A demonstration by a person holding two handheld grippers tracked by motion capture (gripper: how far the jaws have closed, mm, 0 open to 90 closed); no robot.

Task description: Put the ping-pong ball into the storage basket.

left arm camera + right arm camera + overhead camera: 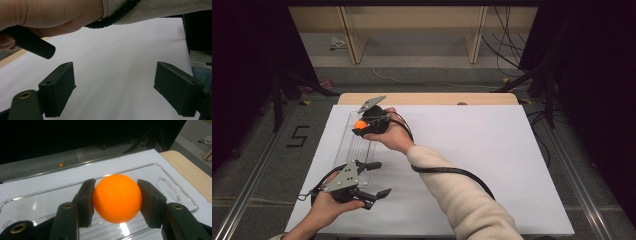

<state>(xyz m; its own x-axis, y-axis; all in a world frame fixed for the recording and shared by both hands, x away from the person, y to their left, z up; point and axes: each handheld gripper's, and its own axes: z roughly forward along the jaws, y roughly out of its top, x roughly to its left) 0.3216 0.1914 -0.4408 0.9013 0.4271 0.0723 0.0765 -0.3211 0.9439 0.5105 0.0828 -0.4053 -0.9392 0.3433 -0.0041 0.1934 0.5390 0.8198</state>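
Landmark: clear plastic tray (pixel 357 145) lying along the left part of the white table sheet (pixel 492 165).
Right gripper (pixel 116 200): above the tray's far half, jaws closed against both sides of the orange ball (pixel 117 198).
Orange ball: held over the tray's ribbed floor, clear of it.
Left gripper (pixel 374 179): just beside the tray's near end, jaws spread wide with nothing between them.
Small orange object (pixel 61 165): on the floor, well beyond the tray.

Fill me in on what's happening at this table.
A person works at a white table with a hand-held gripper in each hand. The right hand-held gripper is clamped on an orange ball and holds it over a clear plastic tray at the table's left side. The left hand-held gripper waits nearer the person, jaws wide apart and holding nothing.
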